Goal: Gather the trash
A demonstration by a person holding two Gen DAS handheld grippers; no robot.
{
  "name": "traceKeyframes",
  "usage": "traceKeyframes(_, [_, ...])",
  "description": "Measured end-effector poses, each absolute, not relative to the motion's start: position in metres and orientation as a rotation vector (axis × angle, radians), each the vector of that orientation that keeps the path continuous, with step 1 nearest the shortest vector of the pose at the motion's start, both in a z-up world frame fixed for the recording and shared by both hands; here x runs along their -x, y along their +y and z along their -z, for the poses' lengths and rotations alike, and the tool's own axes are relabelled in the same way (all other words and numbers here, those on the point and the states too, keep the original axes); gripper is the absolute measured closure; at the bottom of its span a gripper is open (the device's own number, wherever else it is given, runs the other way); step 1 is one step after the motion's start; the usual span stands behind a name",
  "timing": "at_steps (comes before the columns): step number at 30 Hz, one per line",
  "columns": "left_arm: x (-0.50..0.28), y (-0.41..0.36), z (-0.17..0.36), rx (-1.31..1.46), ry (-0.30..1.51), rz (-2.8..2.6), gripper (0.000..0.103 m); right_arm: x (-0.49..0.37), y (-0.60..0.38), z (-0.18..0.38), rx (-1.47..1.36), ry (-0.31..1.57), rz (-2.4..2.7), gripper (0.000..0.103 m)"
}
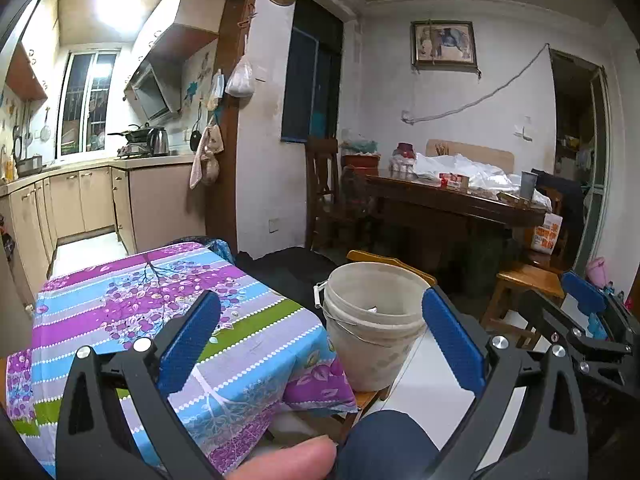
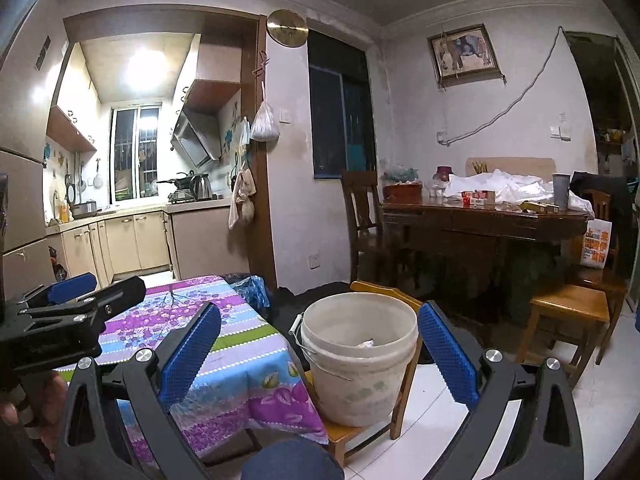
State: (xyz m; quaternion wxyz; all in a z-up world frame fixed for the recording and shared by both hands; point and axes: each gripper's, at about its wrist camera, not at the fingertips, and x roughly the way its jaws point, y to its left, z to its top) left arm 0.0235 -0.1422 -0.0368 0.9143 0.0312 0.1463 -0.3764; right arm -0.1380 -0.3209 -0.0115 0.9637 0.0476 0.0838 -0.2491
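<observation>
Fingers: four blue textured pads in total, two per gripper. The left gripper (image 1: 320,340) has its pads spread wide apart, holding nothing and touching nothing. The right gripper (image 2: 318,354) is likewise spread wide and holds nothing; it also appears at the right edge of the left wrist view, just as the left gripper appears at the left edge of the right wrist view.

One off-white round plastic bucket (image 1: 370,320) with a wire bail handle stands upright on one small wooden chair (image 2: 362,430), ahead of both grippers and framed between each pair of pads without contact. A pale scrap of trash (image 2: 366,344) lies inside the bucket; its kind cannot be told.

One low table under a purple, blue and green floral-striped cloth (image 1: 160,312) stands just left of the bucket. One blue plastic bag (image 2: 252,290) sits past the table's far corner. One dark wooden dining table (image 2: 480,216), cluttered, stands well behind.
</observation>
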Motion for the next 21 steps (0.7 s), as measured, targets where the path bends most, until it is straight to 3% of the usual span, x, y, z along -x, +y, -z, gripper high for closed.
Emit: traceKeyframes(21, [-0.022, -0.157, 0.047, -0.089, 0.33, 0.787, 0.006, 0.14, -0.324, 0.013, -0.102, 0.158, 0.509, 0.005])
